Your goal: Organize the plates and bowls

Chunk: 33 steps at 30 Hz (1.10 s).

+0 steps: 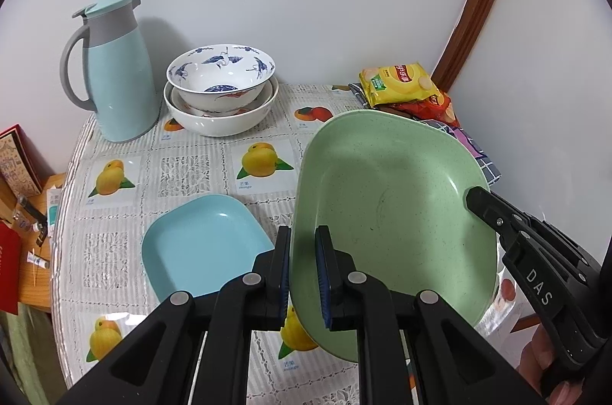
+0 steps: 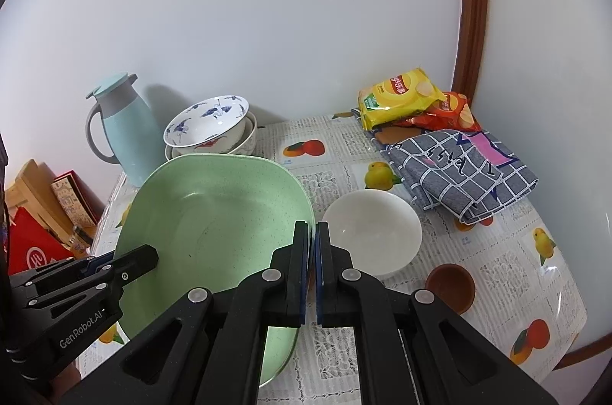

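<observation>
Both grippers clamp the green plate by opposite rims, presumably because it is wide and a two-sided hold keeps it from swinging. The left gripper is nearly closed, pads pinching the rim at the plate's 8 o'clock; the right gripper is closed on the rim at its 4 o'clock. The plate hangs tilted above the table, apart from it (judging by the shadow).

Counted: two plates, with the blue plate lying flat at 9 o'clock of the green one; three stacked bowls at 11 o'clock by the kettle; one white bowl at 3 o'clock; one brown dish.
</observation>
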Each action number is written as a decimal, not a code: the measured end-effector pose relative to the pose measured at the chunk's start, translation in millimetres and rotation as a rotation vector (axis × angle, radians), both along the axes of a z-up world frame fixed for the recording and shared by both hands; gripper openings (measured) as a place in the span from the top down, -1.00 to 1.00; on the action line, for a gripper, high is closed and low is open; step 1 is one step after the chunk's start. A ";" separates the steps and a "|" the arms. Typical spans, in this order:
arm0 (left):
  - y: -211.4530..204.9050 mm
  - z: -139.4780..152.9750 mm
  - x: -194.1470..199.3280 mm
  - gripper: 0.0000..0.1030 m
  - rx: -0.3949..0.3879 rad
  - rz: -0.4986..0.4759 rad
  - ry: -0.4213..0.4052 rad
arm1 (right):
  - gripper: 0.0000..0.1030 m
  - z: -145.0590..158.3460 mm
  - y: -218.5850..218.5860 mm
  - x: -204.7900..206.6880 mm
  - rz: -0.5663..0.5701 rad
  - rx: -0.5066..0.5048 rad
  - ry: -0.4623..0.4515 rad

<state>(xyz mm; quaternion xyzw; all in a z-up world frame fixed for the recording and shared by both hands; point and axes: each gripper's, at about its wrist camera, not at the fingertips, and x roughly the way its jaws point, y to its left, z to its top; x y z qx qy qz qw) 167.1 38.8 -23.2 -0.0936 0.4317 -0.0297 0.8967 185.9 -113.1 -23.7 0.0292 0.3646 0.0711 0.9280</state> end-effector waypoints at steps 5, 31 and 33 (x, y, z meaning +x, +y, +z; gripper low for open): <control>4.3 0.9 -7.7 0.76 0.009 0.024 -0.001 | 0.93 -0.6 4.1 -2.8 0.017 0.003 0.003; 84.4 -52.0 -19.1 0.76 -0.033 0.218 0.101 | 0.94 -45.6 94.3 21.9 0.220 -0.021 0.092; 90.5 -58.8 -18.1 0.76 -0.039 0.233 0.114 | 0.94 -51.4 100.3 25.5 0.232 -0.019 0.106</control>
